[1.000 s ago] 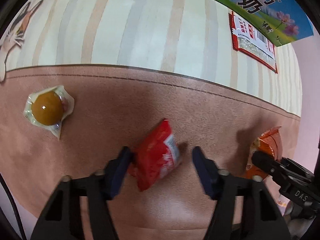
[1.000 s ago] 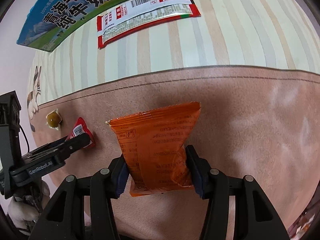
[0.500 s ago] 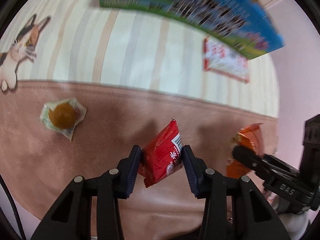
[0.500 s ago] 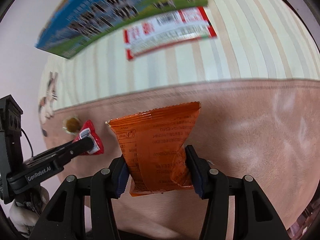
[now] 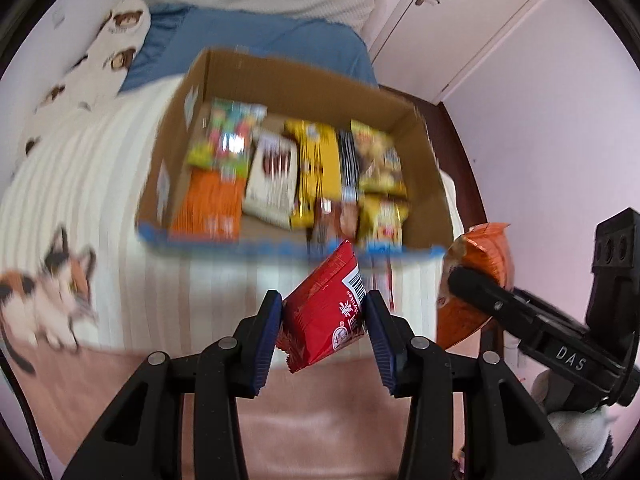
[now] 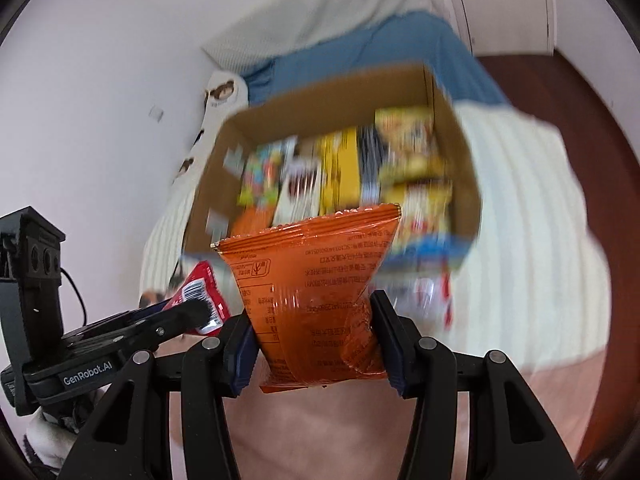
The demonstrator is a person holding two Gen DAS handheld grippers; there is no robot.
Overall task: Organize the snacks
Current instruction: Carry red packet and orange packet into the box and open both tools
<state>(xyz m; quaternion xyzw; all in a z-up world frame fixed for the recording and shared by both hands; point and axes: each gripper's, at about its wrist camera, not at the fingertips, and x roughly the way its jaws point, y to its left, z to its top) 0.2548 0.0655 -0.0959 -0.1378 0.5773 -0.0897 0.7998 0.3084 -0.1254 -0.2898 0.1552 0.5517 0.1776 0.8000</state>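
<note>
A bed (image 5: 100, 184) with a striped cover is seen carrying an open cardboard box (image 5: 280, 92), already lined with snack packets. An orange packet (image 6: 316, 300) is pinched in the right claw (image 6: 314, 344), held in the air short of the box's near wall. A smaller red packet (image 5: 324, 312) is pinched likewise in the left claw (image 5: 324, 336). The carrying step is judged under way; next, both packets must be brought over the near wall and released into free spots.
</note>
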